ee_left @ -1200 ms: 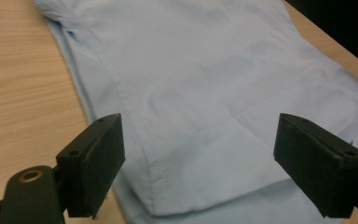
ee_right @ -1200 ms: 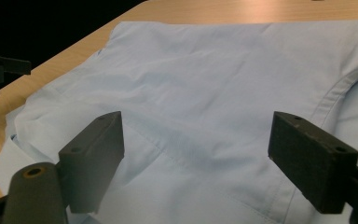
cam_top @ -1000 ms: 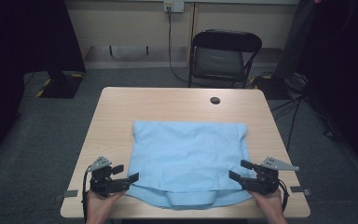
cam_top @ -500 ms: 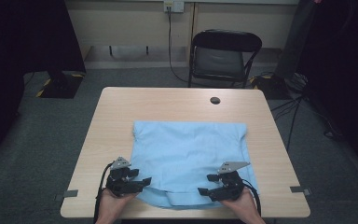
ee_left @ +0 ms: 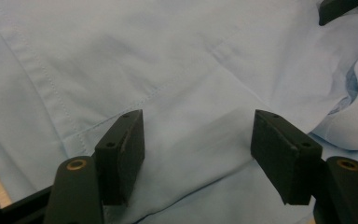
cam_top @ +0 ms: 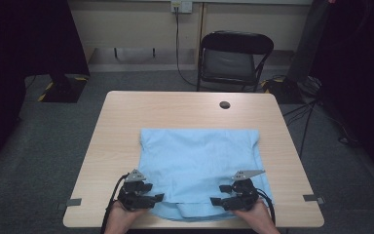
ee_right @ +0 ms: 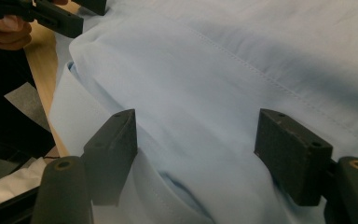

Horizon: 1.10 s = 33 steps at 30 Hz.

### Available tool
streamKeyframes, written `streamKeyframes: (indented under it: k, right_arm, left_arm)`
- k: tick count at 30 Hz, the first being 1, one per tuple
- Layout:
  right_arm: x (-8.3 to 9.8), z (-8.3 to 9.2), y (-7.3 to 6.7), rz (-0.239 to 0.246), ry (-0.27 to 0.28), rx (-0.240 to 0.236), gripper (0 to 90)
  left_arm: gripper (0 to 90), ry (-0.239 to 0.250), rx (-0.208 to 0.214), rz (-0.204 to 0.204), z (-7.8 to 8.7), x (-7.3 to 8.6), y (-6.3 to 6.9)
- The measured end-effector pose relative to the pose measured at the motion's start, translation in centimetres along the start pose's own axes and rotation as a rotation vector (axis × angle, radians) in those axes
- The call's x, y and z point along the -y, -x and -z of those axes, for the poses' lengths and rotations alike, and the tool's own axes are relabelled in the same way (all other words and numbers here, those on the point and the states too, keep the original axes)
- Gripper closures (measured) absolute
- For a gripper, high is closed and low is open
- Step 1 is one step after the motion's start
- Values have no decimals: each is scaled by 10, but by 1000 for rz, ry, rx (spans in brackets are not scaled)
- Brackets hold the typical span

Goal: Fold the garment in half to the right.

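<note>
A light blue shirt (cam_top: 199,168) is spread flat on the wooden table (cam_top: 185,109), collar end at the near edge, just between the two hands. In the high view the left gripper (cam_top: 157,198) and right gripper (cam_top: 215,201) are seen low over that near hem, tips pointed at each other — whether cloth is pinched cannot be told from there.

The left gripper view settles it for that side: jaws have just been closing but are seen apart, with smooth fabric and a stitched seam (ee_left: 158,95) lying between the pads, not squeezed. The collar fold (ee_left: 349,126) is caught at the right edge.

The right gripper view gives the same: jaws partly open (little change lately), cloth between and under them, nothing clamped. An open collar gap (ee_right: 182,189) is shown near the bottom — not resolvable from above.

A black chair (cam_top: 233,61) and a small dark disc (cam_top: 224,105) are picked up by the high view.
</note>
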State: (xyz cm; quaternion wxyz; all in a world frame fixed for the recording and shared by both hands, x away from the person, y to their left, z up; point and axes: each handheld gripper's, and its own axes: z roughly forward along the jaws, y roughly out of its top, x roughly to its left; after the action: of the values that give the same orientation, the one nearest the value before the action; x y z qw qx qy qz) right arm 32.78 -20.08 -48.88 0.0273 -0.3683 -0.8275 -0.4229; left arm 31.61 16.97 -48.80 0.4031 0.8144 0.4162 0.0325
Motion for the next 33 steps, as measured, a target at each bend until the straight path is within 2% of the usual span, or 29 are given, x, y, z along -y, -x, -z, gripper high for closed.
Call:
streamKeyframes:
  k: [4,6,7,10,13,16,19,21,23,25,27,31,33]
  right_arm:
    - [5,5,-2,-10,2,4,289]
    - [7,6,-3,-9,-1,7,289]
    - [7,7,-4,-9,-5,7,289]
    - [10,8,-6,1,-5,11,290]
    - [11,9,-6,4,-3,12,289]
    - [12,10,-6,3,0,11,289]
    - [12,9,-7,4,1,14,287]
    - [12,10,-7,1,0,14,283]
    - [11,10,-7,14,4,8,259]
    - [9,13,-11,48,34,41,243]
    - [8,14,-12,56,55,52,237]
    - [8,12,-11,57,46,62,239]
    - [8,11,-10,55,43,63,240]
  left_arm:
    - [349,-1,20,-4,-1,0,2]
    - [341,-6,35,10,-1,0,1]
    - [341,-10,42,30,0,-1,0]
    - [220,6,42,106,11,-2,-6]
    - [200,77,-13,168,32,0,-17]
    - [205,83,-55,214,44,6,-28]
    - [241,46,-102,211,48,14,-30]
    - [244,36,-107,225,48,17,-30]
    - [257,29,-101,219,46,16,-28]
    - [264,2,-115,212,43,16,-27]
    - [266,-18,-128,206,40,16,-27]
    - [254,-20,-144,216,37,15,-27]
    - [253,-25,-158,200,36,15,-25]
